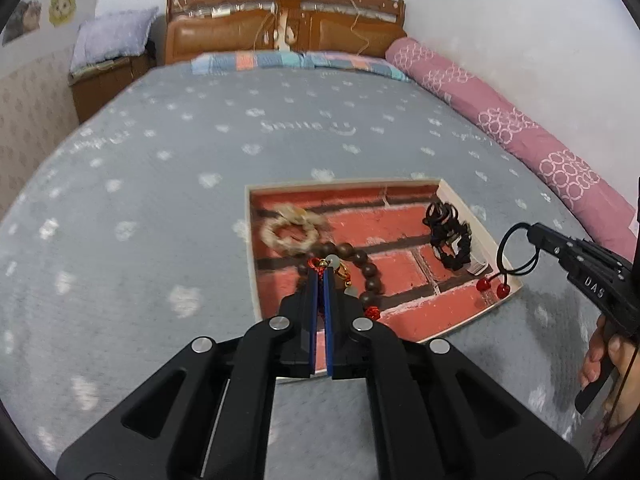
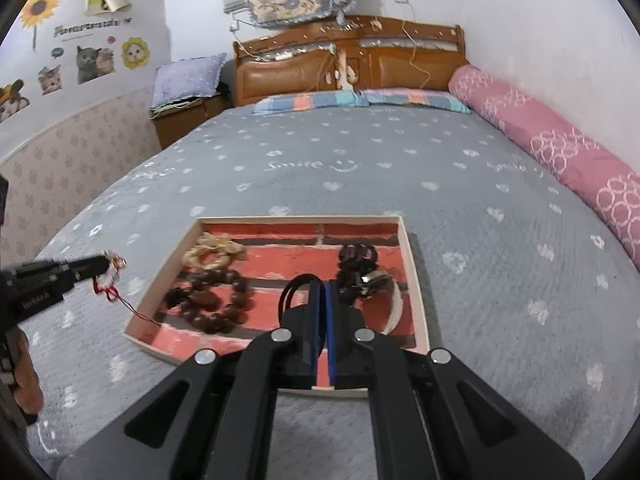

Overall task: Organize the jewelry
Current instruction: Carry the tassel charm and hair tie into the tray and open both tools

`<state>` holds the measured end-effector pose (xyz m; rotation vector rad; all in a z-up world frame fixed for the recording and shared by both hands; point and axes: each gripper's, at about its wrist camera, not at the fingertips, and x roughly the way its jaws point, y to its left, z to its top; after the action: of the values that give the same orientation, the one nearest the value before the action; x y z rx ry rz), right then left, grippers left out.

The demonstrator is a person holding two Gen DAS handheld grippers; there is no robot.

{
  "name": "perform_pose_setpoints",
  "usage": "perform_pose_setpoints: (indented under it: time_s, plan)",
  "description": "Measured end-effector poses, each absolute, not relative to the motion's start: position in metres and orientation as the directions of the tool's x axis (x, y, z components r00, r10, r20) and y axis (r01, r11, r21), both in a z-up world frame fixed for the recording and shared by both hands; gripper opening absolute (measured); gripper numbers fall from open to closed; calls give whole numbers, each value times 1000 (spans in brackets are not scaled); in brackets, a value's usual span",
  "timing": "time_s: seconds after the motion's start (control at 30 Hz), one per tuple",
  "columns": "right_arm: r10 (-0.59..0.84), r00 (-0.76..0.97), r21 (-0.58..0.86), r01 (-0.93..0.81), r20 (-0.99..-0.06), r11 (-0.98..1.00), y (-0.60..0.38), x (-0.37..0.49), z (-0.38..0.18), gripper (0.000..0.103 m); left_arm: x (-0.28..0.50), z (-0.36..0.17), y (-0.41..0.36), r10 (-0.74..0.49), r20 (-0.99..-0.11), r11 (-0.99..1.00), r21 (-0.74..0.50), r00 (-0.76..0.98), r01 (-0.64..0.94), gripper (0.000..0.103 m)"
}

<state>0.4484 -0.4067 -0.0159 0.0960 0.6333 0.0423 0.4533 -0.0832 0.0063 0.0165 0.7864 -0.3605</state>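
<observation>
A shallow box [image 1: 251, 240] [image 2: 412, 264] with a red brick-pattern floor lies on the bed. In it are a pale bead bracelet [image 1: 289, 229] [image 2: 212, 253], a dark wooden bead bracelet [image 1: 370, 276] [image 2: 224, 300] and a pile of black hair ties [image 1: 448, 236] [image 2: 356, 268]. My left gripper [image 1: 322, 270] [image 2: 105, 266] is shut on a red-corded charm with a pale bead [image 1: 332, 261] [image 2: 110, 276], held over the box's left edge. My right gripper [image 2: 322, 286] [image 1: 530, 234] is shut on a black hair tie with two red beads [image 1: 516, 252] [image 2: 294, 292] over the box's right side.
The grey patterned bedspread [image 1: 160, 200] [image 2: 480, 280] surrounds the box. A pink bolster [image 1: 520, 120] [image 2: 560, 148] lies along the right wall. A wooden headboard [image 1: 280, 28] and a nightstand [image 2: 184, 116] stand at the far end.
</observation>
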Motion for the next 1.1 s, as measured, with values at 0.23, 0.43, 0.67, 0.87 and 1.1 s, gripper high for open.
perform_pose_setpoints:
  time_s: [0.23, 0.43, 0.67, 0.87, 1.1]
  plan:
    - [50, 776, 113, 28, -628, 993, -430, 462, -49, 3, 472, -50, -101, -274, -750, 947, -100, 603, 306, 1]
    - [39, 755, 118, 51, -655, 992, -440, 467, -68, 3, 480, -68, -95, -246, -763, 954, -82, 598, 288, 1]
    - [37, 727, 111, 54, -686, 992, -445, 473, -78, 3, 482, -77, -90, -234, -773, 956, -73, 589, 283, 1]
    - [42, 719, 119, 57, -693, 991, -445, 476, -89, 7, 480, -83, -88, -225, -779, 961, -80, 585, 263, 2]
    - [48, 719, 132, 61, -693, 989, -445, 476, -93, 8, 472, -85, -88, -227, -776, 960, -78, 589, 268, 7]
